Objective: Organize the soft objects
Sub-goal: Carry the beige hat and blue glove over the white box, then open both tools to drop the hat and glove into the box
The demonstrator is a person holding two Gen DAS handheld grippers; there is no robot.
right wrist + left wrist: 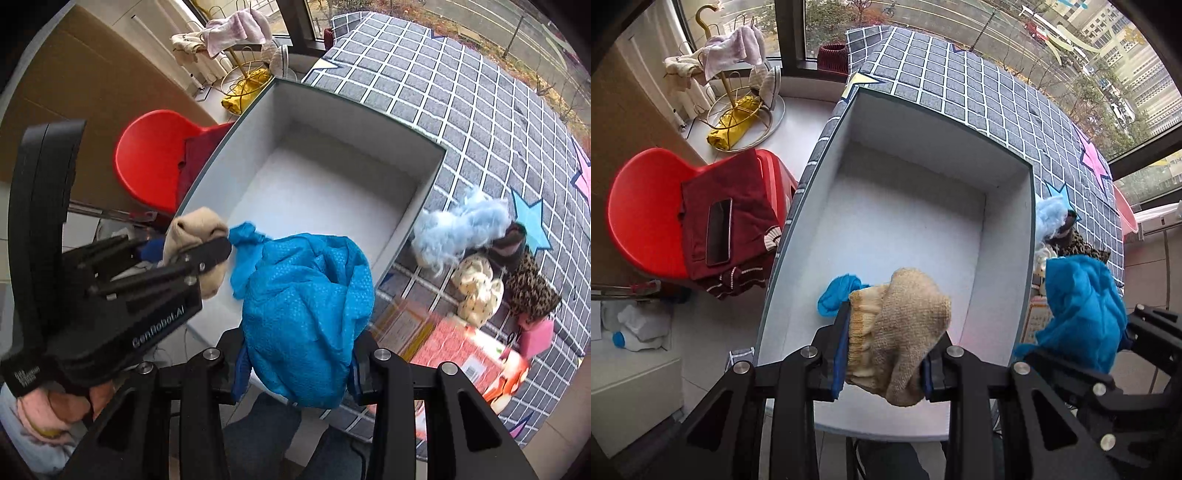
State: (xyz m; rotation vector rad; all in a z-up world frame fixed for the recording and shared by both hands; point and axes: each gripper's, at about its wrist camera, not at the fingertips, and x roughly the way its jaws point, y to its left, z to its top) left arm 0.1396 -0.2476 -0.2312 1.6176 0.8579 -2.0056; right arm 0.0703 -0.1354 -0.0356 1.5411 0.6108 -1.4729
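Left tool is clamped on a beige knit sock, which bunches between the blue pads and fills the lower centre of the left wrist view. It hangs over the near end of the white box. In the right wrist view the same tool comes in from the left edge, with the sock at the box's near-left corner.

Right tool is clamped on a blue cloth, a crumpled textured wad, lower centre of the right wrist view, over the box's near rim. A tail of the cloth reaches up-left to just beside the left tool's tip. In the left wrist view the blue cloth sits at the right edge, outside the box's right wall.

Box interior shows bare white floor; a bit of blue fabric peeks out behind the sock at lower left, and I can't tell whether it lies in the box or is part of the cloth.

The box sits on a grey grid-pattern counter. Right of the box in the right wrist view is a pile: light-blue fluffy item, cream spotted item, leopard-print item and a small pink block, all close together. Red chair at left of the left wrist view carries dark red clothing with a phone on top.
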